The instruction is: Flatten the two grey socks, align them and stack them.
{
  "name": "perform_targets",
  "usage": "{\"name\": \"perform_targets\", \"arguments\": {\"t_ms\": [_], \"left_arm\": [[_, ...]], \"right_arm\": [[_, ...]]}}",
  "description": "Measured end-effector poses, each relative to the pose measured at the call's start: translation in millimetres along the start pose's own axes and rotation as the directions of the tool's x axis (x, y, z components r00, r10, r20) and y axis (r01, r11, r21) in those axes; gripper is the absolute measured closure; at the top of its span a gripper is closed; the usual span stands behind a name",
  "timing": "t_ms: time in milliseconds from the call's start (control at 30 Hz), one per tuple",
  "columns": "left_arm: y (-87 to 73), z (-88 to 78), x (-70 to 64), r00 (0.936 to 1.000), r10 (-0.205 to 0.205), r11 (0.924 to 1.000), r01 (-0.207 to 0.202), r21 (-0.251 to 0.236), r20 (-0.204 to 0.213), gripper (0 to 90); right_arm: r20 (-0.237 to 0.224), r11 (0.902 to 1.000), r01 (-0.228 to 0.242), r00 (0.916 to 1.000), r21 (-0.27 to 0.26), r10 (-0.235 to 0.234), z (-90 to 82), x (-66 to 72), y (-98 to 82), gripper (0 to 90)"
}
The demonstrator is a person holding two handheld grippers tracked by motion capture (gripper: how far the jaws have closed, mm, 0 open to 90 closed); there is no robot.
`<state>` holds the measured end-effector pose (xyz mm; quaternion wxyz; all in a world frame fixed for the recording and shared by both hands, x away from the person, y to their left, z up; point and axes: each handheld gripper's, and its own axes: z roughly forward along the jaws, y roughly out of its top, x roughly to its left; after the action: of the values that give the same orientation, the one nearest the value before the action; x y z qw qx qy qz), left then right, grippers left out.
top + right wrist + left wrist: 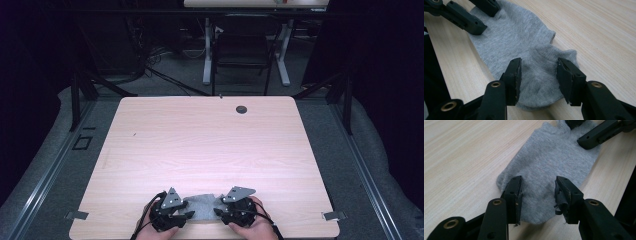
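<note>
We see a pale wooden bench [210,145], bare but for a small dark round fitting [241,109] near its far edge. At the middle of the near edge lies a grey sock [202,206], flat, its long axis running along that edge from left to right. In the right tongs' view its cuff end [541,72] sits under those tongs, so the toe end points toward the left tongs. Our left tongs [538,192] stand apart over one end of the sock, pads not pressing it. Our right tongs [539,75] stand equally apart over the other end, holding nothing.
</note>
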<state>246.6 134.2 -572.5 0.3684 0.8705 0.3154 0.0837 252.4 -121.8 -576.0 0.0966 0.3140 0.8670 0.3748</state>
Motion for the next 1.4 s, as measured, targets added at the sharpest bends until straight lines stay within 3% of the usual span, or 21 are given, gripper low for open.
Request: {"name": "perform_targets", "arguments": {"t_ms": [133, 600, 933, 1267, 1400], "left_arm": [[-0.7, -0.3, 0.7, 0.9999, 0.012, 0.9999, -0.012, 0.000, -0.001, 58.1], [5.4, 4.6, 10.1, 0.9997, -0.018, 0.9998, 0.018, -0.009, -0.015, 58.1], [13.3, 10.8, 25.1, 0.9995, -0.030, 0.9995, 0.030, -0.013, -0.011, 58.1], [21.6, 18.9, 38.9, 0.9993, -0.023, 0.9993, 0.022, -0.030, -0.031, 58.2], [23.6, 21.2, 42.7, 0.9988, -0.038, 0.9986, 0.036, -0.038, -0.032, 58.2]], "right_arm": [[0.001, 1.0000, 0.003, 1.0000, 0.001, -0.003, -0.4, -0.4, -0.3, 54.4], [-0.001, 0.9996, -0.019, 0.9998, 0.023, 0.019, 3.1, -7.5, 8.3, 56.6], [0.000, 0.9987, -0.046, 0.9990, 0.022, 0.046, 11.9, -22.0, 18.3, 56.9], [0.024, 0.9986, -0.049, 0.9985, 0.020, 0.048, 20.0, -36.7, 27.7, 57.2], [0.026, 0.9988, -0.046, 0.9986, 0.016, 0.046, 22.3, -40.8, 29.9, 57.2]]}}
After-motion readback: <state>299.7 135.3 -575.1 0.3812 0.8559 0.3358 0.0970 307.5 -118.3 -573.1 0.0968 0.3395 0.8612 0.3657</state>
